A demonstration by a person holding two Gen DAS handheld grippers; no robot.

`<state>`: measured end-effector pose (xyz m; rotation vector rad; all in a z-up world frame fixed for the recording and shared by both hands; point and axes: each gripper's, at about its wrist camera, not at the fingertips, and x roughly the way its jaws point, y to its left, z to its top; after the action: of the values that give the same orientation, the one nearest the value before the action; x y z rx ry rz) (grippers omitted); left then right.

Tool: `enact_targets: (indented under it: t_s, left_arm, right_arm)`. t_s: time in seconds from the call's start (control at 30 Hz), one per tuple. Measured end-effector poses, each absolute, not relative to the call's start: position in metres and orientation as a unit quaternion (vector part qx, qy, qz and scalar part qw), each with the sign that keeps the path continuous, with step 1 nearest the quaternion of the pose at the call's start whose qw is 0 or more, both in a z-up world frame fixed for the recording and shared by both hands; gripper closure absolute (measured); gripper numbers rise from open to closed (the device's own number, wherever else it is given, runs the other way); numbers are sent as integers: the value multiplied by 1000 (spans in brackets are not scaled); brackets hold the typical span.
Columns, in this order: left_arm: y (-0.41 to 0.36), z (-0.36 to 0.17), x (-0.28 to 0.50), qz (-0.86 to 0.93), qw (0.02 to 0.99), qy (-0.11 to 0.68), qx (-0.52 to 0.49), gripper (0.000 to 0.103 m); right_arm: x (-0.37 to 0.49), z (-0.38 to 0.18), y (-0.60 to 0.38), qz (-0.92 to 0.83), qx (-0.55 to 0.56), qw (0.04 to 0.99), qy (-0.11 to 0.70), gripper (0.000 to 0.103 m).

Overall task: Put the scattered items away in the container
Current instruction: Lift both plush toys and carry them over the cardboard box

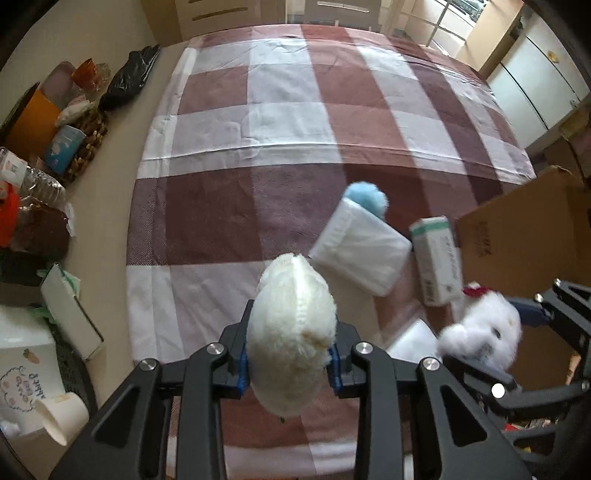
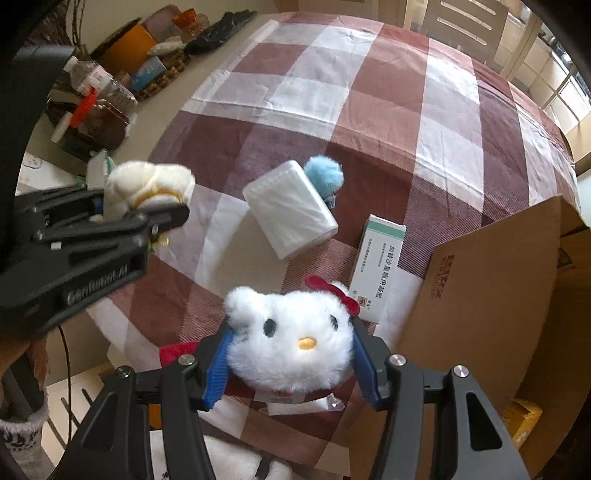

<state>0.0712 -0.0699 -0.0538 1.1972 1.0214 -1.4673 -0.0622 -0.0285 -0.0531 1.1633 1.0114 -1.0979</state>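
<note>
My left gripper [image 1: 291, 350] is shut on a cream plush toy [image 1: 291, 332] and holds it above the checked tablecloth [image 1: 258, 147]. My right gripper [image 2: 291, 350] is shut on a white cat plush with a red bow [image 2: 291, 339], beside the open cardboard box [image 2: 498, 295]. In the right wrist view the left gripper [image 2: 147, 206] and its cream plush [image 2: 147, 184] hang at the left. On the cloth lie a white tissue pack [image 2: 291, 214], a blue pompom [image 2: 325, 173] touching it, a green-and-white medicine box [image 2: 380, 266] next to the carton, and a flat white packet [image 2: 306, 404] under the cat plush.
The table's left edge is crowded with a black bag [image 1: 129, 77], a woven basket [image 1: 88, 144] of small packs, plastic bottles [image 2: 103, 85] and a paper cup [image 1: 62, 413]. Chairs [image 2: 465, 22] stand at the far side. The carton's flap [image 1: 524, 243] rises at the right.
</note>
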Motion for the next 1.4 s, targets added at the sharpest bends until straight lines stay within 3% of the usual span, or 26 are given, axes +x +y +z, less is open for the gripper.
enact_targets:
  t_s: [0.73, 1.4]
  left_arm:
    - [-15, 35, 42, -628, 467, 399, 478, 71]
    - [-17, 58, -79, -680, 407, 345, 504, 71]
  right_arm:
    - [-87, 48, 17, -477, 457, 645, 385, 46]
    - [-180, 64, 68, -527, 488, 612, 330, 46]
